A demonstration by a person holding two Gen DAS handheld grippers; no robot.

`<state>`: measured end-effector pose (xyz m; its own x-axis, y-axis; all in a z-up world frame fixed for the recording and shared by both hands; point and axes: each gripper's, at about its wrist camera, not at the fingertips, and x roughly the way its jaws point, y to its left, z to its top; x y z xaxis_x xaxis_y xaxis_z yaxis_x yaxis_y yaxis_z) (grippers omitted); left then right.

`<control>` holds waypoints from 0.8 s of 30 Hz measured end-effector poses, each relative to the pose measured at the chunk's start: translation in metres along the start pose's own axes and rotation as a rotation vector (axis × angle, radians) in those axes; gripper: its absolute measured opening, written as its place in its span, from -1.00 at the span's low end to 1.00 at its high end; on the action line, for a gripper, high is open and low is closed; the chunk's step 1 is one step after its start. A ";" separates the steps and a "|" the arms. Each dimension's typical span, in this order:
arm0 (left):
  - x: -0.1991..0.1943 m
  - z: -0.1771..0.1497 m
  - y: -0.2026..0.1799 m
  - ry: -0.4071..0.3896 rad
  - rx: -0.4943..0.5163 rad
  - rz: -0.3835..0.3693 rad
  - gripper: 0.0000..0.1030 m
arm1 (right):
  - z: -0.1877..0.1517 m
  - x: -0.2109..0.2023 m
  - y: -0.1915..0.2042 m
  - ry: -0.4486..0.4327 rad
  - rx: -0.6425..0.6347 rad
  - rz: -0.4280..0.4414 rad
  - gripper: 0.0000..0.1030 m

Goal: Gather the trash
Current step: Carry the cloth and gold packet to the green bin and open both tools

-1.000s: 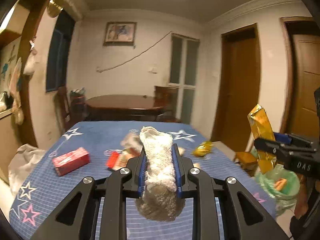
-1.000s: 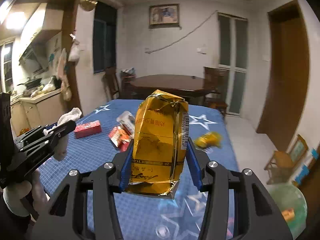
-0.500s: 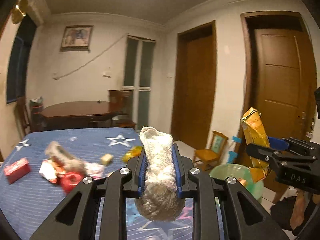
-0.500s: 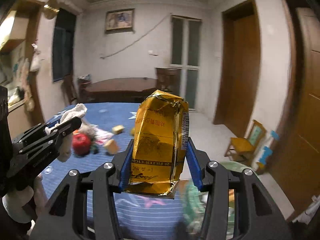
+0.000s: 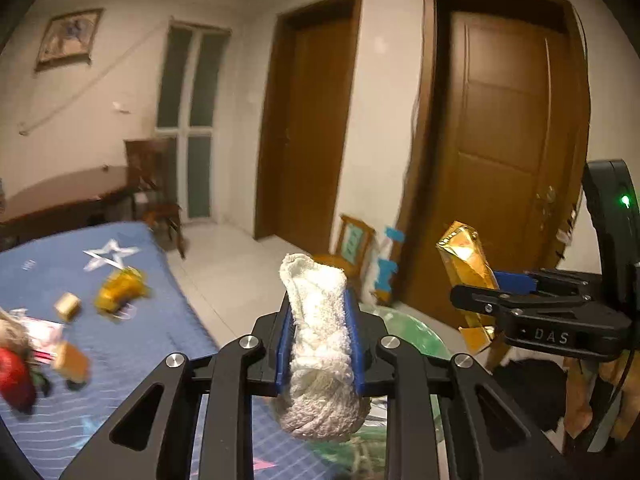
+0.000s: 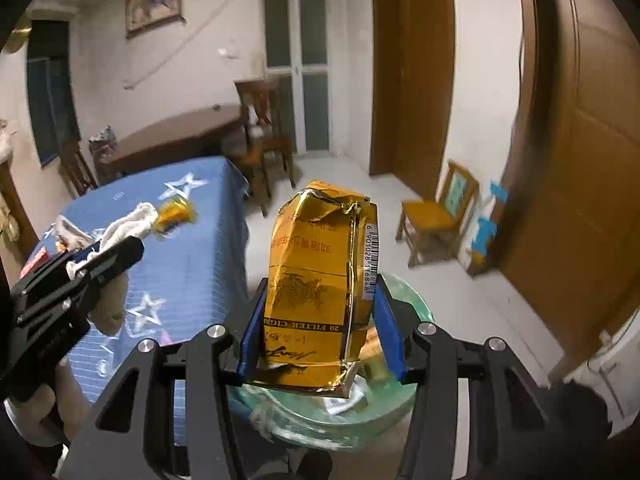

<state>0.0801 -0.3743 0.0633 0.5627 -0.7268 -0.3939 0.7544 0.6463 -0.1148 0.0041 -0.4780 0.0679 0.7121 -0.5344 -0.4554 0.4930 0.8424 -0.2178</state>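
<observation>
Left gripper (image 5: 320, 340) pinching white cloth (image 5: 320, 344), right gripper (image 6: 320, 320) pinching gold pack (image 6: 320, 288) over bin (image 6: 404, 392).

Pale plastered walls (image 6: 200, 60) hold two brown wooden doors (image 5: 508, 152) and a framed picture (image 6: 154, 6). A small yellow wooden chair (image 6: 432, 216) stands on the light tiled floor (image 6: 460, 292).

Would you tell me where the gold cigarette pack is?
The gold cigarette pack is clamped upright in the right gripper, over the green-lined bin beside the blue-covered table.
</observation>
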 end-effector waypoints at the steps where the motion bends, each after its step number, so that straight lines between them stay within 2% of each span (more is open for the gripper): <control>1: 0.012 -0.002 -0.006 0.016 0.006 -0.011 -0.51 | -0.002 0.007 -0.006 0.022 0.010 0.001 -0.09; 6: 0.069 -0.013 -0.012 0.096 0.015 -0.045 -0.51 | -0.014 0.038 -0.032 0.113 0.058 0.014 -0.09; 10: 0.099 -0.019 -0.013 0.129 0.017 -0.063 -0.51 | -0.016 0.048 -0.041 0.145 0.074 0.020 -0.09; 24: 0.146 -0.027 -0.019 0.179 0.019 -0.058 -0.51 | -0.014 0.063 -0.052 0.175 0.070 0.026 -0.09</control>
<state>0.1385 -0.4867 -0.0163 0.4498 -0.7089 -0.5433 0.7910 0.5986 -0.1261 0.0161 -0.5543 0.0389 0.6300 -0.4873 -0.6047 0.5133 0.8456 -0.1466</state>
